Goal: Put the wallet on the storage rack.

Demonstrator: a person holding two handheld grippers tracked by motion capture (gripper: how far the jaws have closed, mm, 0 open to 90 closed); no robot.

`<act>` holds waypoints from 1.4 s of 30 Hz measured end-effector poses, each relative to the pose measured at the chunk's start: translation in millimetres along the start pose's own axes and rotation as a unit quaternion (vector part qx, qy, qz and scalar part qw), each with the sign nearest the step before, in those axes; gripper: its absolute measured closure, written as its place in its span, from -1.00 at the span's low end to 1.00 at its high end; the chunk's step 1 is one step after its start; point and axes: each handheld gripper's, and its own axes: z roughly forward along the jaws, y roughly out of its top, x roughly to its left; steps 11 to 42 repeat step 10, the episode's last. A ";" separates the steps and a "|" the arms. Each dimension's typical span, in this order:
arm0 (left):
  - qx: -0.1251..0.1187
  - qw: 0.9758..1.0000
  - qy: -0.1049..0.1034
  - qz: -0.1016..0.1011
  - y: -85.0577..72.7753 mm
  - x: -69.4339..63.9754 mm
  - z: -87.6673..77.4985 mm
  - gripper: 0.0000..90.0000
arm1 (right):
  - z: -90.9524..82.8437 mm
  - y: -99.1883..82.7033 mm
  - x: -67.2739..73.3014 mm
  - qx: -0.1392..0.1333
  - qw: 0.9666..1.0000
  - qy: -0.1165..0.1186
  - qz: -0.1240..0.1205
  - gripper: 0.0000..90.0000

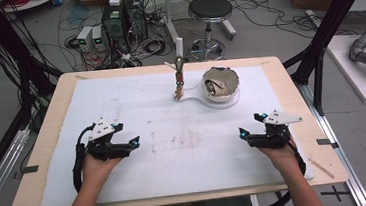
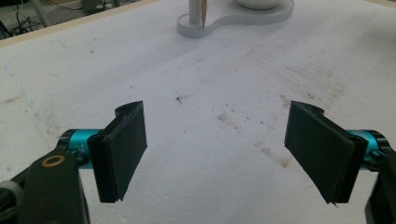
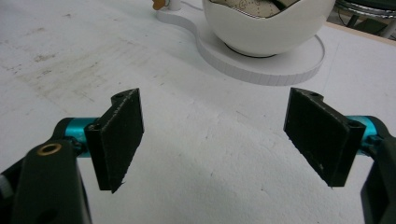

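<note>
**Status: nothing picked up, both grippers parked wide apart**

The white round bowl with crumpled beige-and-grey stuff inside sits on a flat white keyhole-shaped base plate at the far centre-right of the counter. On the narrow end of that plate stands a short white post, with a small brown-and-tan item hanging or leaning at it; what that item is cannot be told from the high view. In the right gripper view the bowl is upright, seated on the plate, and lies ahead of the fingers, near but not touching.

Right gripper: fingers spread wide, nothing between them, held low over the near right of the white foam sheet. Left gripper: fingers likewise spread wide and empty, over the near left, well apart from the bowl. The left gripper view catches the plate's narrow end and post far ahead.

Judgement: work on the bowl set looks unstarted. No contact, no grasp, contents in the bowl. Everything is left: approach, grasp, whatever follows. The right gripper is the nearer one, with a clear path to the bowl.

Outward: the sheet is stained mid-area; it covers the light wooden counter. Beyond it are a black stool and computer boxes with cables on the floor.
</note>
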 end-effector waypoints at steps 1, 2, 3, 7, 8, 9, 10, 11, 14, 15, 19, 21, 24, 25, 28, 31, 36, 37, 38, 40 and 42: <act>0.000 1.000 0.000 -0.001 -0.2 0.0 0.0 -0.53 | 0.1 0.0 -0.1 0.000 1.000 0.000 0.000 -0.55; 0.000 1.000 0.000 -0.001 -0.3 0.0 0.2 -0.54 | 0.0 0.0 -0.1 0.000 1.000 0.000 0.000 -0.55; 0.001 1.000 0.000 -0.001 -0.4 0.0 0.3 -0.53 | -0.1 0.0 -0.1 0.000 1.000 0.000 0.000 -0.55; 0.003 1.000 0.000 0.001 -0.4 -0.1 1.0 -0.53 | -0.4 -0.1 -0.8 -0.001 1.000 -0.001 0.001 -0.55; 0.003 1.000 0.000 0.001 -0.4 0.0 1.0 -0.54 | -0.4 -0.1 -0.9 0.000 1.000 -0.001 0.001 -0.55; 0.003 1.000 0.000 0.001 -0.4 0.1 0.9 -0.54 | -0.4 -0.1 -0.9 0.000 1.000 -0.001 0.001 -0.55; 0.003 1.000 0.000 0.000 -0.4 0.1 0.9 -0.53 | -0.4 -0.1 -0.8 -0.001 1.000 -0.002 0.001 -0.55; 0.003 1.000 0.000 0.000 -0.4 0.1 0.9 -0.53 | -0.4 -0.1 -0.8 -0.001 1.000 -0.002 0.001 -0.55; 0.003 1.000 0.000 0.000 -0.4 0.1 0.9 -0.53 | -0.4 -0.1 -0.8 -0.001 1.000 -0.002 0.001 -0.55; 0.003 1.000 0.000 0.000 -0.4 0.1 0.9 -0.53 | -0.4 -0.1 -0.8 -0.001 1.000 -0.002 0.001 -0.55; 0.003 1.000 0.000 0.000 -0.4 0.1 0.9 -0.53 | -0.4 -0.1 -0.8 -0.001 1.000 -0.002 0.001 -0.55; 0.003 1.000 0.000 0.000 -0.4 0.1 0.9 -0.53 | -0.4 -0.1 -0.8 -0.001 1.000 -0.002 0.001 -0.55; 0.003 1.000 0.000 0.000 -0.4 0.1 0.9 -0.53 | -0.4 -0.1 -0.8 -0.001 1.000 -0.002 0.001 -0.55; 0.003 1.000 0.000 0.000 -0.4 0.1 0.9 -0.53 | -0.4 -0.1 -0.8 -0.001 1.000 -0.002 0.001 -0.55; 0.003 1.000 0.000 0.000 -0.4 0.1 0.9 -0.53 | -0.4 -0.1 -0.8 -0.001 1.000 -0.002 0.001 -0.55; 0.003 1.000 0.000 0.000 -0.4 0.1 0.9 -0.53 | -0.4 -0.1 -0.8 -0.001 1.000 -0.002 0.001 -0.55; 0.003 1.000 0.000 0.000 -0.4 0.1 0.9 -0.53 | -0.4 -0.1 -0.8 -0.001 1.000 -0.002 0.001 -0.55; 0.003 1.000 0.000 0.000 -0.4 0.1 0.9 -0.53 | -0.4 -0.1 -0.8 -0.001 1.000 -0.002 0.001 -0.55; 0.003 1.000 0.000 0.000 -0.4 0.1 0.9 -0.53 | -0.4 -0.1 -0.8 -0.001 1.000 -0.002 0.001 -0.55; 0.003 1.000 0.000 0.000 -0.4 0.1 0.9 -0.53 | -0.4 -0.1 -0.8 -0.001 1.000 -0.002 0.001 -0.55; 0.003 1.000 0.000 0.000 -0.4 0.1 0.9 -0.53 | -0.4 -0.1 -0.8 -0.001 1.000 -0.002 0.001 -0.55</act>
